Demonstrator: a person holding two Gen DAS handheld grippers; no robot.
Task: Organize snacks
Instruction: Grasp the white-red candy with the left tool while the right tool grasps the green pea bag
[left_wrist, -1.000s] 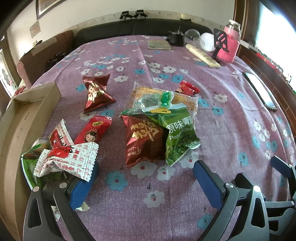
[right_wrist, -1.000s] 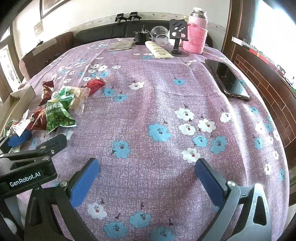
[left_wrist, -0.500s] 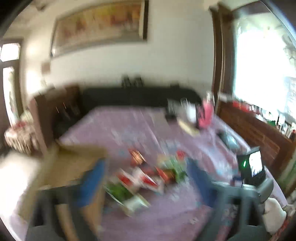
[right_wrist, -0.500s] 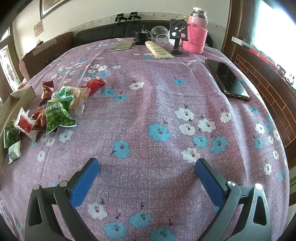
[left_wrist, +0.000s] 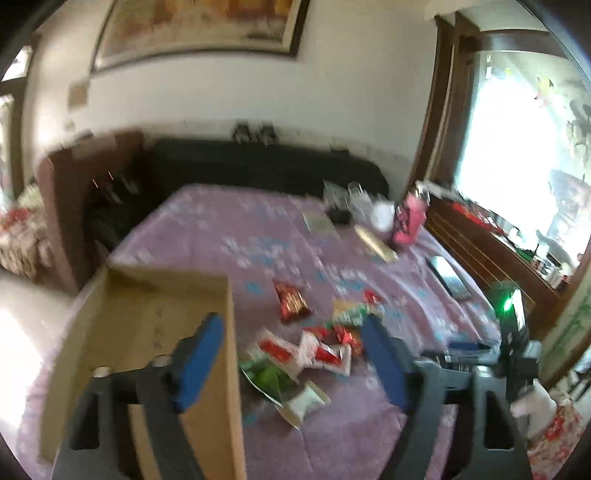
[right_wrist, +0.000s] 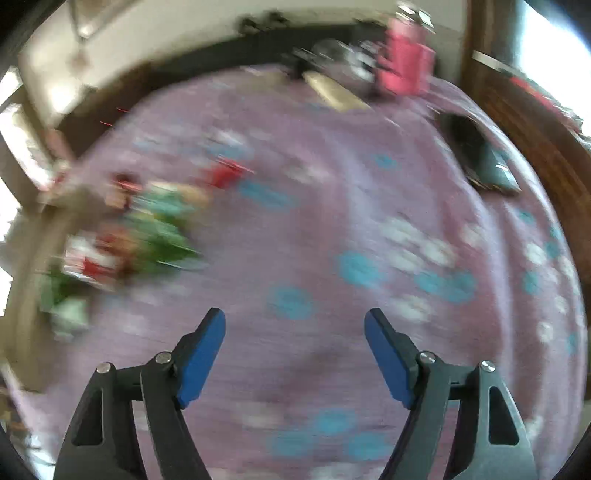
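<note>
Two hand-held grippers: left empty, closing | right empty, closing

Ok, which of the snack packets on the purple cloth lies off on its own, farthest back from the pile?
The dark red foil packet. It lies alone on the purple floral cloth, beyond the heap of red-and-white and green packets beside the cardboard box.

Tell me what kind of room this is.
Most likely a home living room. A large framed picture hangs on the wall, a dark sofa runs along the far side of the table under its floral purple tablecloth, and a bright window sits in dark wood framing.
</note>
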